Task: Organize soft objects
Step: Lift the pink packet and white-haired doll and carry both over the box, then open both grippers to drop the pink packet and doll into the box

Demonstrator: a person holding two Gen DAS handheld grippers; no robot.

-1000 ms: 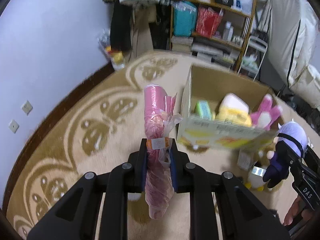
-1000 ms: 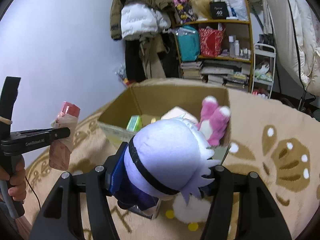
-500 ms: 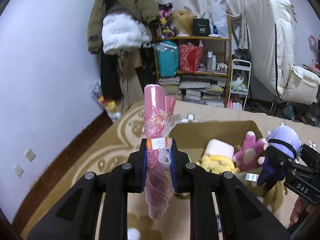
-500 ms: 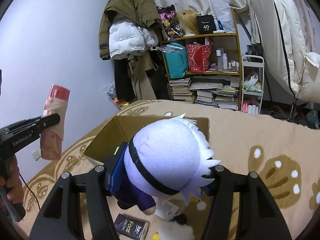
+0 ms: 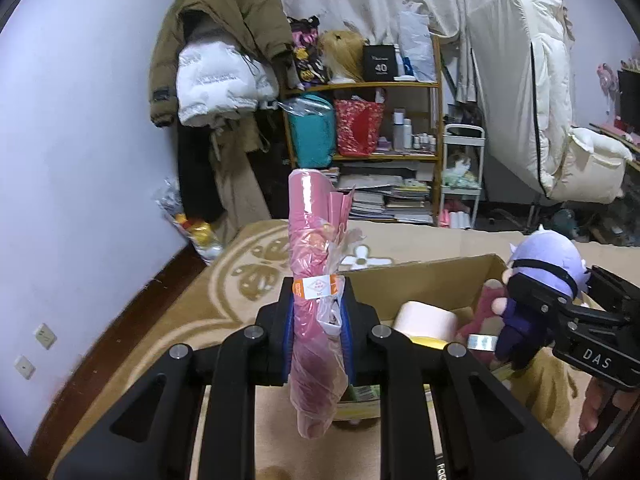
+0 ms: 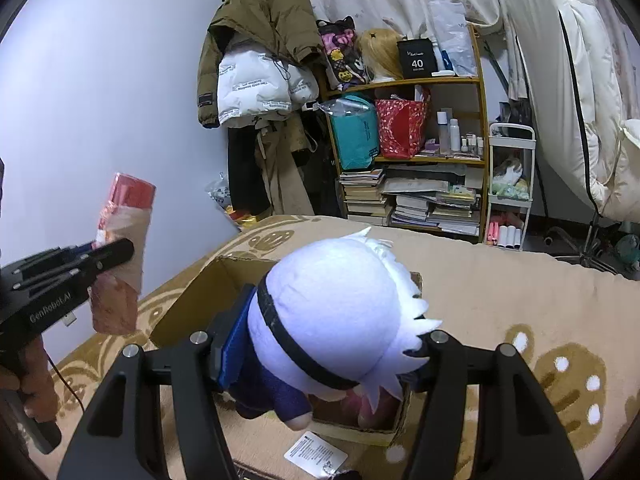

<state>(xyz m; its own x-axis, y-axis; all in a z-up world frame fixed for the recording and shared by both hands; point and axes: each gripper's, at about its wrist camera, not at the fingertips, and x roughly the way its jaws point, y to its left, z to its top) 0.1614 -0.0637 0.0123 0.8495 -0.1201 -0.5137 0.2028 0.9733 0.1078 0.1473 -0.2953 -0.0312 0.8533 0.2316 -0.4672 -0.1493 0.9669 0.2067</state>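
Two tools (image 5: pixel 316 332) (image 6: pixel 320 356), each around one soft object.

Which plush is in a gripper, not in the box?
The white-haired plush, clamped in the right gripper above the box. The pink plush and yellow plush lie inside.

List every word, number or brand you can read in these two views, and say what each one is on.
"40": black box on the top shelf.
"DAS": right gripper, on its body.
"GenRobot.AI": left gripper, on its side.
Too small or blurred to read: orange-and-white label on the pink wrapped roll, print on the white puffer jacket, paper tag on the rug, smaller print on the black box.
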